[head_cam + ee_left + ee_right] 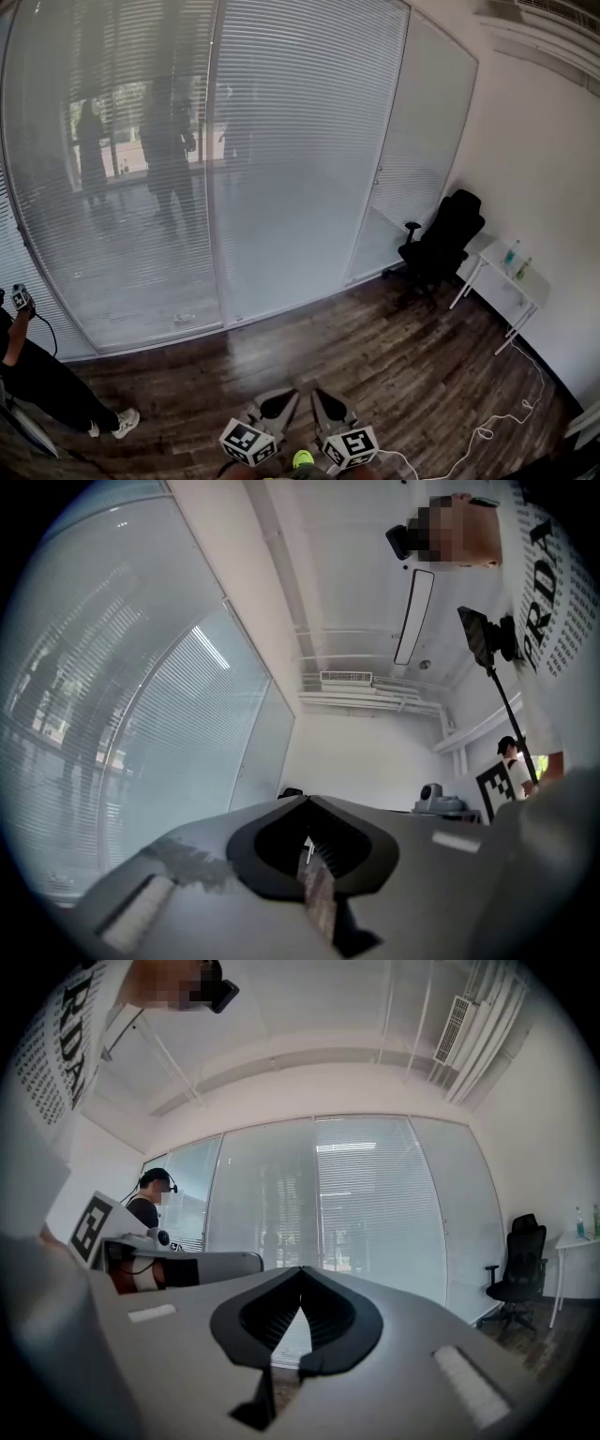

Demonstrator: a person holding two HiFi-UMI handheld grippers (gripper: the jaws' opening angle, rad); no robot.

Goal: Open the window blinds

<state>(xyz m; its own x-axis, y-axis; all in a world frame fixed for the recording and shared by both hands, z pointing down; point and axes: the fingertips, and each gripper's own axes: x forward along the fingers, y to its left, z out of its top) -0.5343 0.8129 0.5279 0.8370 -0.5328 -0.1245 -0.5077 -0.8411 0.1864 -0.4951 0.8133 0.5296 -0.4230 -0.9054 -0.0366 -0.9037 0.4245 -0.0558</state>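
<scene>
Head view: white horizontal-slat window blinds [300, 141] fully down, untouched; grey left tool [278, 405], right tool [325, 405] both closed, empty; opening not begun.

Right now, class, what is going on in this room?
A person stands back from the glass wall holding a left gripper and a right gripper, both shut and empty. The window blinds hang down, with nothing touching them. A second person stands at the left, and an office chair sits in the corner.
</scene>
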